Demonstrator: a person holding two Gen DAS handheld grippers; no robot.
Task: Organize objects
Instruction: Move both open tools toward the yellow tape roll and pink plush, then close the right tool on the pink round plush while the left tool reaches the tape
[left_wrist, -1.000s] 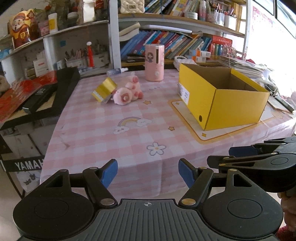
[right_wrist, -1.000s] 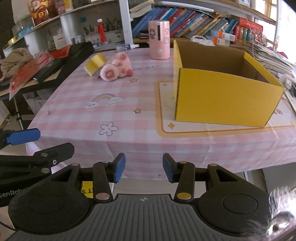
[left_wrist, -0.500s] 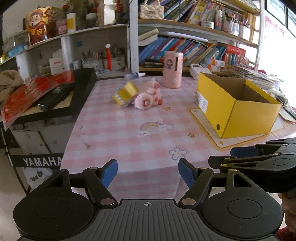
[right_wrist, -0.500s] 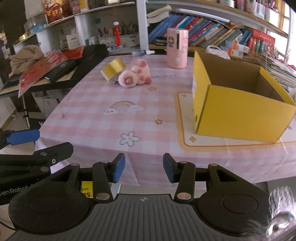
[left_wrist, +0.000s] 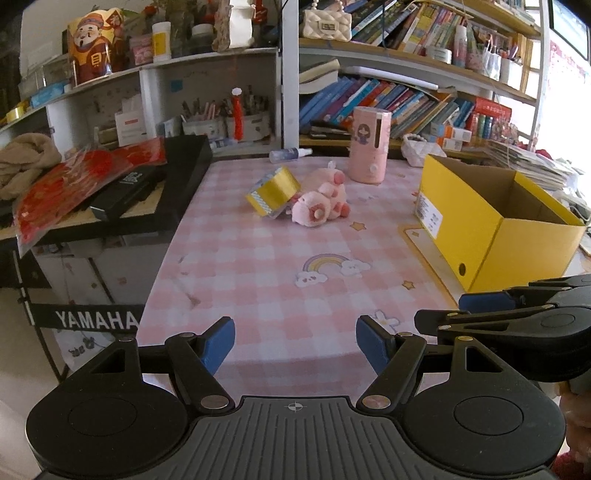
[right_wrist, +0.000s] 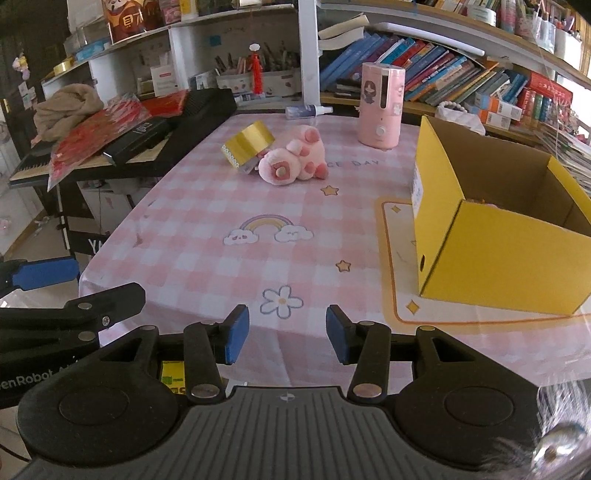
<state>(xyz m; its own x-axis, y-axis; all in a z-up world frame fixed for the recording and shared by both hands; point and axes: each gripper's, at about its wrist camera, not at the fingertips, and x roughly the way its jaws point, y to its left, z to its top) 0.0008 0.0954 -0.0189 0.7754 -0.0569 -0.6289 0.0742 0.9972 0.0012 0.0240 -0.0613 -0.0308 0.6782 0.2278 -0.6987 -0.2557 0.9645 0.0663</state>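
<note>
Both grippers — left gripper (left_wrist: 295, 341) and right gripper (right_wrist: 287, 334) — hung before the pink checked tablecloth (right_wrist: 236, 206), jaws apart, holding nothing. The pink plush pig (right_wrist: 291, 162) lay touching the gold tape roll (right_wrist: 247, 143), well apart from the open yellow cardboard box (right_wrist: 495, 251).

Table (left_wrist: 258, 266) holds box (left_wrist: 517, 236), plush (left_wrist: 317, 206), tape (left_wrist: 273, 190)

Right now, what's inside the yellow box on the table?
The yellow cardboard box is open on top. Its brown inner walls show, plus a sliver of something pinkish by the near wall. The near wall hides most of the floor, so the contents stay unclear.
</note>
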